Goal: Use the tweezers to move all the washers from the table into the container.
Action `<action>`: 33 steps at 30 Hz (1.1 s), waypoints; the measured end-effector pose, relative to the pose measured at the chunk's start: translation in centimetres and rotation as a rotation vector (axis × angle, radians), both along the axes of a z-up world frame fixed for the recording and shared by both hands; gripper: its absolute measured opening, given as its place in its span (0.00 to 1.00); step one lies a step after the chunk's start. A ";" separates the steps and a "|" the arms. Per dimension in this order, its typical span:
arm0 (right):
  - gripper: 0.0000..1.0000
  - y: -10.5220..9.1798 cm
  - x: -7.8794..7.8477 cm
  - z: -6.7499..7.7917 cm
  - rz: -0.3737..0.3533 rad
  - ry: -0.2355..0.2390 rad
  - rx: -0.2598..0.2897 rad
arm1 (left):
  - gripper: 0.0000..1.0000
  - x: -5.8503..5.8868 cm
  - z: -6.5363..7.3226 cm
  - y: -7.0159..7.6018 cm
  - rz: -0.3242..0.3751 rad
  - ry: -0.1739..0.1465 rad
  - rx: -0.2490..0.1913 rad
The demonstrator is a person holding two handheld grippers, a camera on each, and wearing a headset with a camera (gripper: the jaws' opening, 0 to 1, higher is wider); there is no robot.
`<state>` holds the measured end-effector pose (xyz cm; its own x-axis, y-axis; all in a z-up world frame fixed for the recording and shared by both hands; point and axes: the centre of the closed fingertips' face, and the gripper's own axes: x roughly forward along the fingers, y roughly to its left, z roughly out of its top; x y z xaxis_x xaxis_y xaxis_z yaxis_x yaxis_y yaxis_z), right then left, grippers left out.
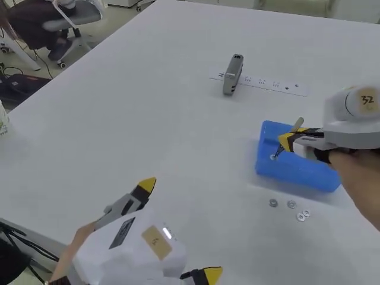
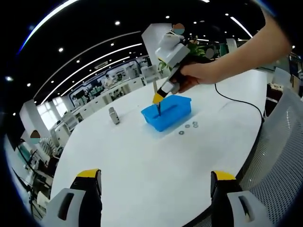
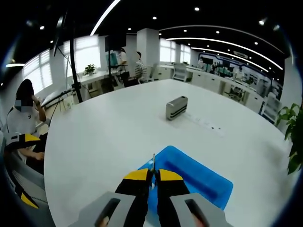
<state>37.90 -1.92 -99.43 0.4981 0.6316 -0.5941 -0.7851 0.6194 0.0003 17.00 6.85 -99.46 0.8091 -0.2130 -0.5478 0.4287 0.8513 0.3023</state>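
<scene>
Right gripper [image 1: 288,141]: clamped on tweezers [image 1: 277,152], tips in container [image 1: 297,173].
Left gripper [image 2: 155,176]: jaws spread, empty.
Washers [image 1: 291,205]: on table [image 1: 148,119], beside container.

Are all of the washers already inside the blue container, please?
No, in the head view several washers lie on the white table beside the blue container, outside its wall.

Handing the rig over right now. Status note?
Left claw: open, empty, above the table near its edge.
Right claw: shut on the tweezers, tips down inside the blue container. Too small to tell if they carry a washer.
Washers: at least three lie on the table beside the container.
Done: count inside the container can't be read.
Left: tweeze the loose ones in.
</scene>
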 end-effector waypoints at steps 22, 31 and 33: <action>0.02 0.2 1.0 -2.3 -0.057 0.034 0.025 | 0.99 -0.3 -0.9 -0.1 -0.017 0.034 0.016; 0.02 0.3 1.0 -2.5 -0.060 0.020 0.021 | 0.99 -0.4 -1.0 -0.3 -0.024 0.048 0.018; 0.03 0.3 0.9 -2.5 -0.059 0.017 0.022 | 0.99 -0.4 -1.1 -0.3 -0.029 0.053 0.022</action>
<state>38.85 -1.65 -101.94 0.5249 0.6144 -0.5890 -0.7472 0.6641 0.0269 16.57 6.50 -100.54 0.7724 -0.2237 -0.5945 0.4693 0.8317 0.2968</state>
